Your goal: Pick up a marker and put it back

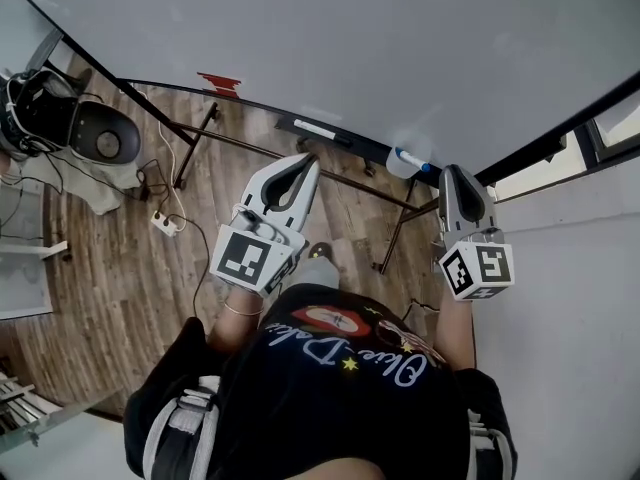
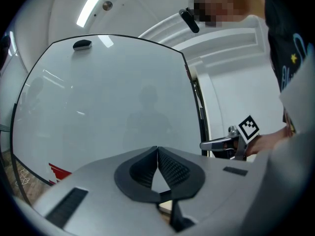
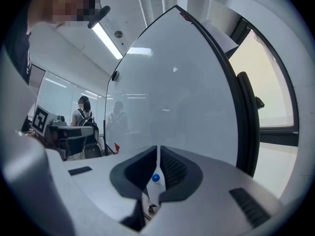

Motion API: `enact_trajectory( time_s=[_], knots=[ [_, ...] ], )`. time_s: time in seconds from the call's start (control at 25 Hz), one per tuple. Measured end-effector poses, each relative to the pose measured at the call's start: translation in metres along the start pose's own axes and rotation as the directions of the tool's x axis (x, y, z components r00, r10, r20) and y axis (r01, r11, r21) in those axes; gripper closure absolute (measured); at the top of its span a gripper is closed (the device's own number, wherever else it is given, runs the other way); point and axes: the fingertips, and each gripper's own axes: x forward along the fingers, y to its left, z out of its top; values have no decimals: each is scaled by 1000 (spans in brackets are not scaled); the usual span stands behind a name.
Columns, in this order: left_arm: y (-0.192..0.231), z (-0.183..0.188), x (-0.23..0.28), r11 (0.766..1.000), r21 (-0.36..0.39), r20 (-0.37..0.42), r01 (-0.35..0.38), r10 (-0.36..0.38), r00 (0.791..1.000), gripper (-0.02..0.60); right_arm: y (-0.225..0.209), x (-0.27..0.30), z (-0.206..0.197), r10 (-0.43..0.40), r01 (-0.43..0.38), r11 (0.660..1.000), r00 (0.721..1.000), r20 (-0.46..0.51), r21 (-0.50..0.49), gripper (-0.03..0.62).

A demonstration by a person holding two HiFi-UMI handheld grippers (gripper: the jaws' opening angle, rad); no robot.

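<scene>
The marker (image 1: 412,160) is pinched in the right hand-held gripper (image 1: 451,171), whose jaws are drawn almost together around the white barrel. In the head view its long axis is seen to run on a slant, the blue cap pointing up and to the left towards the lower edge of the whiteboard (image 1: 350,38) and the barrel leading back to the jaw tips. In the right gripper view the marker is seen nearly end-on, the blue cap (image 3: 155,178) pointing away from the camera towards the board. The marker is held clear of the board's ledge (image 1: 355,144), on which a second pen-shaped thing (image 1: 320,131) is laid. The left hand-held gripper (image 2: 157,149) is held level before the board, its jaws pressed together on nothing.
</scene>
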Motion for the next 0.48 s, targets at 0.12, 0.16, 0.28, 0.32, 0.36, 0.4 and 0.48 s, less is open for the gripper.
enact_trajectory(
  time_s=[0.12,0.16,0.28,0.32,0.36,0.4,0.48],
  knots=[
    [-7,0,7,1000,1,-2,21,-21,1000,578,2,-6,3,12,-12,1000,1000,2,-7,590],
    [-9,0,9,1000,1,-2,28,-28,1000,578,3,-8,4,15,-15,1000,1000,3,-9,592],
    [-15,0,14,999,0,-2,46,-46,999,578,6,-14,7,22,-22,1000,1000,10,-15,592],
    [-16,0,16,999,1,1,53,-53,999,578,7,-16,8,25,-24,1000,1000,12,-16,592],
    [-18,1,17,998,3,2,59,-59,998,578,8,-17,10,27,-27,999,1000,15,-17,592],
    [-20,1,18,998,5,2,65,-65,998,578,9,-19,11,30,-29,999,999,19,-18,592],
    [-23,2,20,997,8,5,79,-79,997,578,11,-23,13,35,-35,999,999,29,-17,594]
  ],
)
